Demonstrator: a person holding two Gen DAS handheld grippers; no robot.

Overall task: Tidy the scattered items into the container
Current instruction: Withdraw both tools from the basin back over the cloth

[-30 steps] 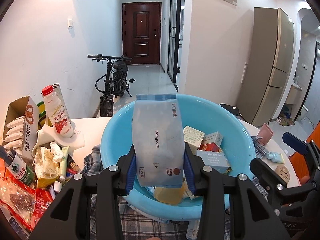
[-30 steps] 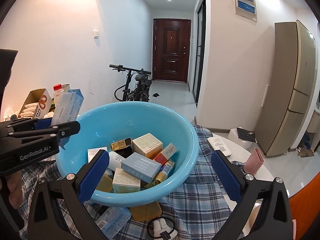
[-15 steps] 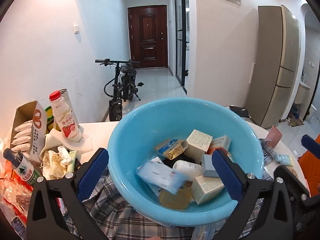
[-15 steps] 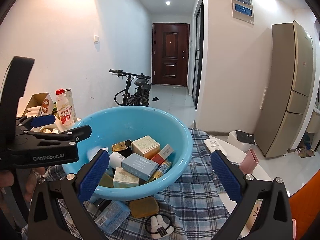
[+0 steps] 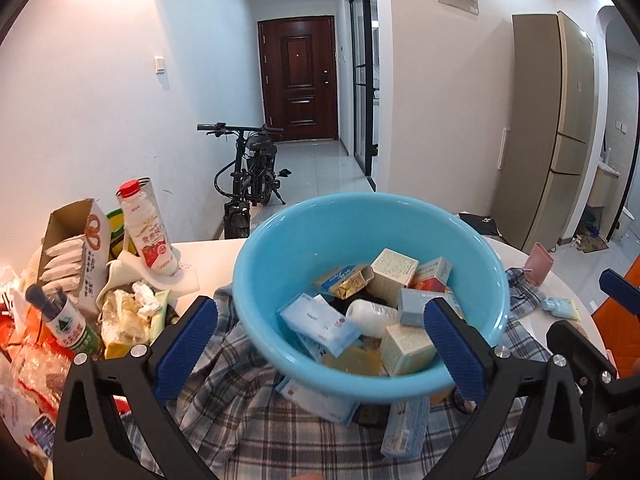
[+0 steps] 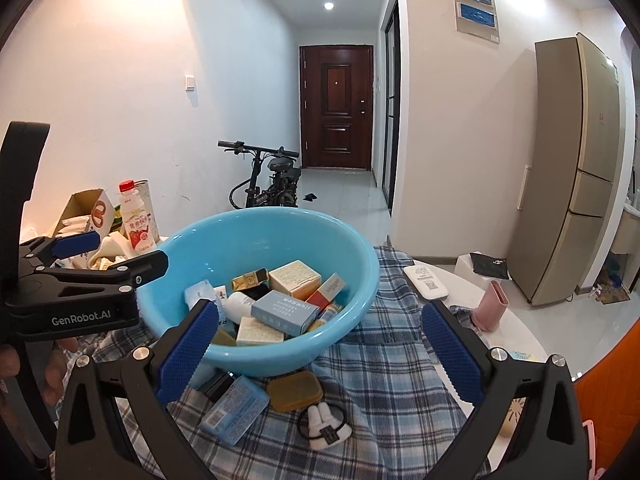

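I see both claws spread wide with nothing between the pads: the left claw (image 5: pixel 320 344) sits just in front of the blue basin (image 5: pixel 280 248), and the right claw (image 6: pixel 320 346) faces the same basin (image 6: pixel 360 280) from the other side.

The basin rests on a plaid cloth (image 6: pixel 384 360) over the tabletop (image 5: pixel 208 252). Inside it I count one pale blue wipes packet (image 5: pixel 318 322), one white bottle (image 5: pixel 370 316) lying flat, one gold-ended carton (image 5: pixel 344 280), and at least five small boxes heaped against the right wall, though the pile hides some.

Four things lie on the cloth outside the basin, near its front rim: one blue box (image 6: pixel 234 408), one amber soap bar (image 6: pixel 294 390), one black hair tie with a white charm (image 6: pixel 324 426), and one dark item (image 6: pixel 214 384) partly under the basin.

Left of the basin stands one yoghurt drink bottle (image 5: pixel 146 232) with a red cap and one open cardboard box (image 5: pixel 76 248). One pink cup (image 6: pixel 492 304) and one white card (image 6: pixel 426 282) lie right of it.
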